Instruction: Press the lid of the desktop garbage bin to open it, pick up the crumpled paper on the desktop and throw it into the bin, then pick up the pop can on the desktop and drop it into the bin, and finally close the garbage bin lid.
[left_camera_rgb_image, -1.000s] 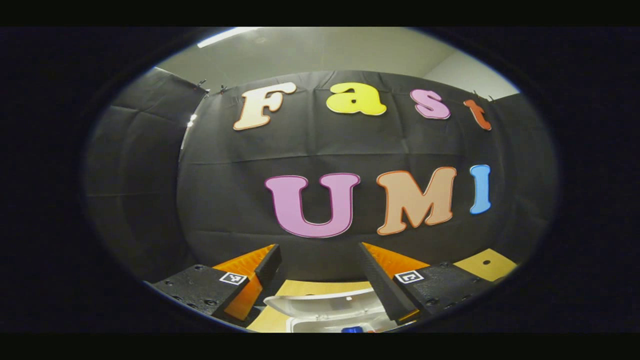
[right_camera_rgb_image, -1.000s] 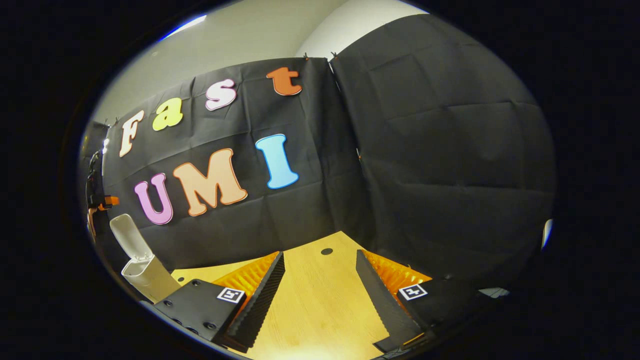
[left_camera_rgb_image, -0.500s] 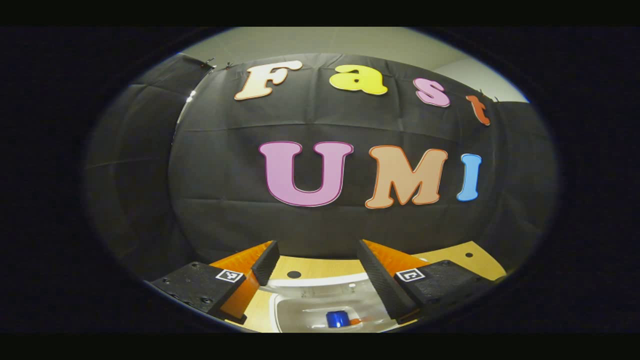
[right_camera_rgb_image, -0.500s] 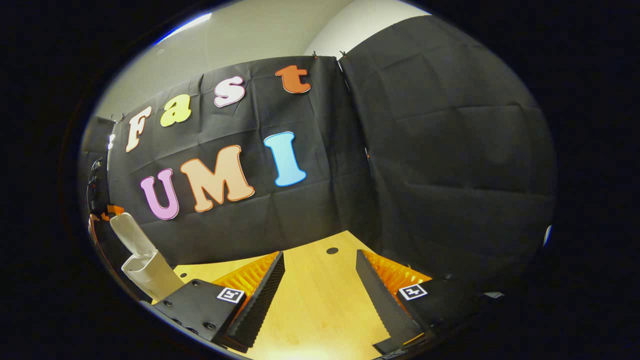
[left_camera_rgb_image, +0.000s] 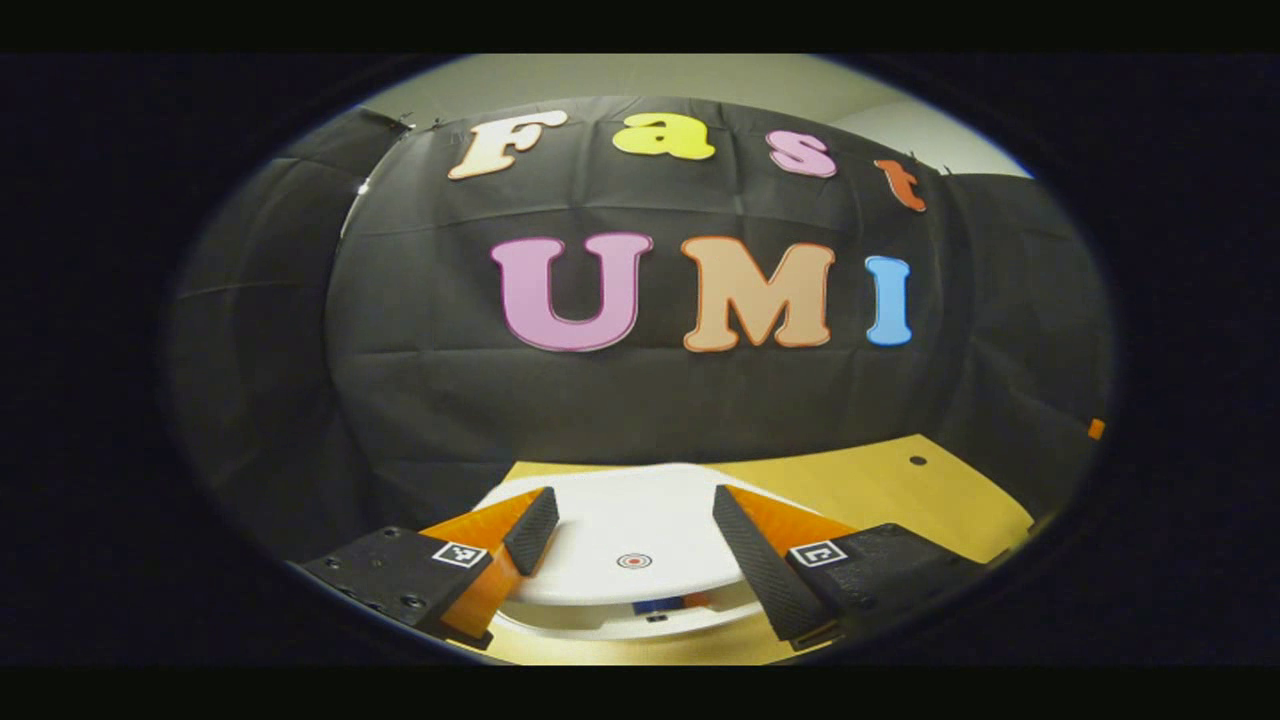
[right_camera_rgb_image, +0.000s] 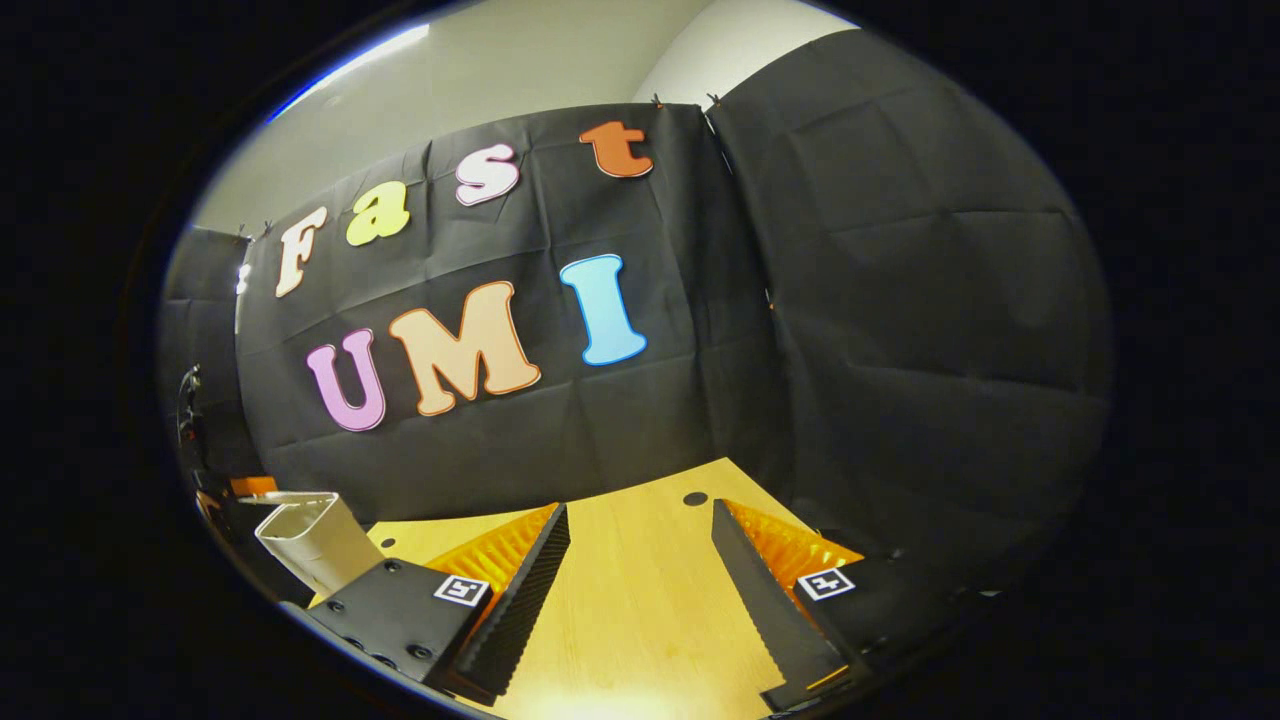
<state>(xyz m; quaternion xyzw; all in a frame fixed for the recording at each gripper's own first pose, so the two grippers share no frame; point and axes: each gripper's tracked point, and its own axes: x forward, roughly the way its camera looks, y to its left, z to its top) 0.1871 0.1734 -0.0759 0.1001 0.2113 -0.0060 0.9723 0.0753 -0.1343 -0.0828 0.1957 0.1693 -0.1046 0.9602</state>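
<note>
Left gripper (left_camera_rgb_image: 636, 535): jaws spread wide, nothing held, poised just above white bin lid (left_camera_rgb_image: 630, 520). Lid lowered almost flat over desktop garbage bin (left_camera_rgb_image: 640, 625), narrow gap remaining at near edge; blue and orange item glimpsed through gap, identity not determinable. Red ring mark noted on lid top. Right gripper (right_camera_rgb_image: 640, 580): jaws wide, empty, over bare wooden desktop (right_camera_rgb_image: 640, 600). Bin (right_camera_rgb_image: 315, 540) observed well off to its left.

Bare desktop (right_camera_rgb_image: 640, 600) lies open ahead; the bin (right_camera_rgb_image: 318, 540) stands far left.
</note>
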